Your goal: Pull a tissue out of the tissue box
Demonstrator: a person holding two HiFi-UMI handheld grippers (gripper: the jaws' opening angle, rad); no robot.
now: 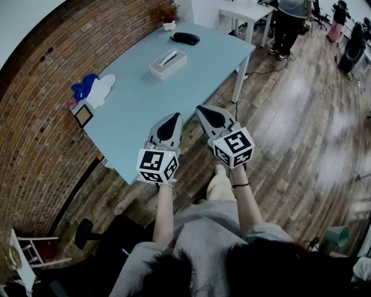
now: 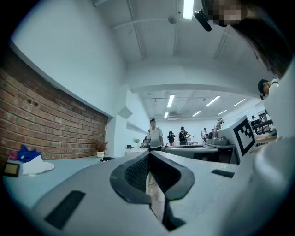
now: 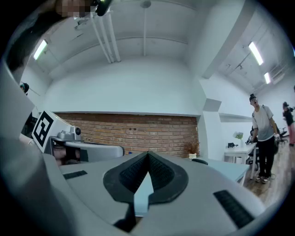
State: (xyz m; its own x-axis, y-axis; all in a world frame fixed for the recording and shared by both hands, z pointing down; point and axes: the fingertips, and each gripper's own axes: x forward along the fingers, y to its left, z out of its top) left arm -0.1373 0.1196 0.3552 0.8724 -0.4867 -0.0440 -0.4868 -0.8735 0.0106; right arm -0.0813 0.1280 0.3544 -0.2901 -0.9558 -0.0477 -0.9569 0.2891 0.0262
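The white tissue box (image 1: pixel 168 62) lies on the far half of the light blue table (image 1: pixel 133 116), with a dark slot on top. Both grippers hover side by side over the table's near corner, well short of the box. My left gripper (image 1: pixel 174 117) is shut, its jaw tips meeting with nothing between them in the left gripper view (image 2: pixel 149 153). My right gripper (image 1: pixel 202 109) is shut and empty too, its tips touching in the right gripper view (image 3: pixel 148 153). Neither gripper view shows the box.
A black object (image 1: pixel 184 38) and a potted plant (image 1: pixel 168 17) sit at the table's far end. A blue and white cloth (image 1: pixel 93 88) and a small frame (image 1: pixel 83 115) lie along the brick-wall side. A person (image 1: pixel 290 23) stands by a white table (image 1: pixel 246 11) beyond.
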